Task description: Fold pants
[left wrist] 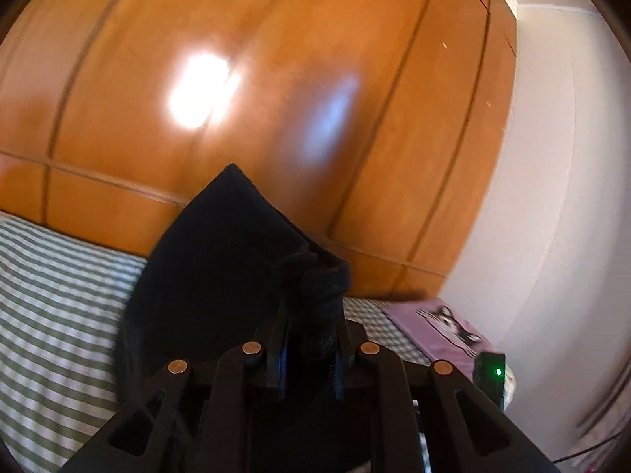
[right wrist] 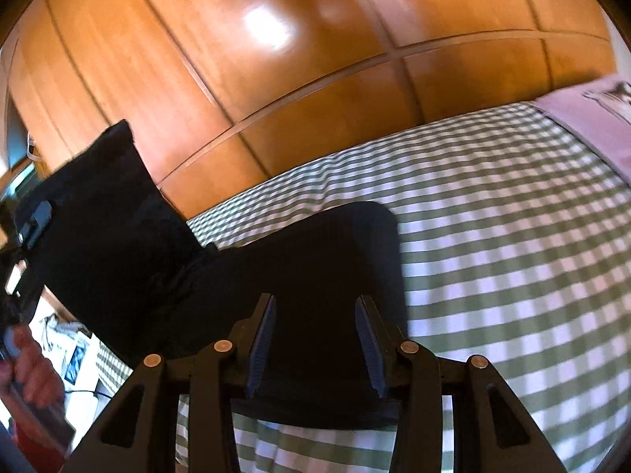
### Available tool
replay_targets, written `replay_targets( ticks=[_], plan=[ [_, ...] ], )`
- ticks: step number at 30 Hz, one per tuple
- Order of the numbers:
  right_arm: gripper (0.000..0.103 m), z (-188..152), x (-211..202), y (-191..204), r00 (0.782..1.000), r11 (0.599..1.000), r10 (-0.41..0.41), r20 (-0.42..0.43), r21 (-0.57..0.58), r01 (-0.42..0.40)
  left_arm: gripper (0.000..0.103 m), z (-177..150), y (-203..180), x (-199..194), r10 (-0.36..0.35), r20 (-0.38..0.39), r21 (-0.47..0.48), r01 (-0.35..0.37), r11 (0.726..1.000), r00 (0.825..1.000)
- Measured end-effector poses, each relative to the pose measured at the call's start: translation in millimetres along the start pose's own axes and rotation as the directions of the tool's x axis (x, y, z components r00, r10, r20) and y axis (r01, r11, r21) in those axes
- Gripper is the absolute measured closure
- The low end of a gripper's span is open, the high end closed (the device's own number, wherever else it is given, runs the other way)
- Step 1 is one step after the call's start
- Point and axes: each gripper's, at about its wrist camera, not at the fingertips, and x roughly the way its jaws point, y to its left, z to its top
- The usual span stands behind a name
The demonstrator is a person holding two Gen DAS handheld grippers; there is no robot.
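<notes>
Left hand-held gripper [left wrist: 311, 315]: nearly closed, bunch of soft black cloth pants [left wrist: 221, 268] pinched between pads, lifted above bed. Right hand-held gripper [right wrist: 315, 335]: jaws parted, nothing gripped, blue pads [right wrist: 261, 339] seen apart over pants [right wrist: 307, 260]. Pants spread partly on green-and-white checked bed sheet [right wrist: 493, 260], partly raised at left. Shiny brown wooden wardrobe [left wrist: 276, 79] seen behind bed. Purple pillow [left wrist: 437, 327] placed near wall.

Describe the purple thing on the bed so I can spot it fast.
Start at the big wooden wardrobe, then drop to the green-checked bed cover. At the cover's far right corner lies a flat purple cloth with a black-and-white picture printed on it. It is the only purple thing there; the pants are black.
</notes>
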Motion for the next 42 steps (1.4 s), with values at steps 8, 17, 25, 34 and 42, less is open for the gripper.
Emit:
replay_targets(
  ticks=[8,17,25,34,42],
  plan=[
    [0.059,9.0,-23.3,-31.3,0.999,0.995,0.016,0.052,0.101,-0.021,0.087,-62.2,-32.2,67.5,-0.071,-0.205,0.037,0.080,0.996,0.976],
    [0.049,10.3,8.2,-34.4,0.971,0.942,0.238,-0.014,0.246,-0.227,0.087,-107.8,-51.1,87.2,-0.047,-0.310,0.088,0.078,0.993,0.949],
    [0.060,30.7,67.0,-12.0,0.919,0.897,0.365,-0.148,0.319,-0.305,0.087,-104.9,-64.4,90.8,-0.017,-0.315,0.181,0.078,0.980,0.949],
    [0.089,50.3,47.3,5.1,0.968,0.968,0.224,-0.114,0.141,-0.207,0.068,-93.8,-83.9,100.5,-0.106,-0.324,0.214,0.182,0.960,0.940],
    [0.102,29.7,53.1,-42.7,0.987,0.986,0.071,-0.147,0.158,-0.048,0.066,-115.8,-66.7,95.3,-0.083,-0.396,0.232,0.187,0.954,0.914]
  ],
)
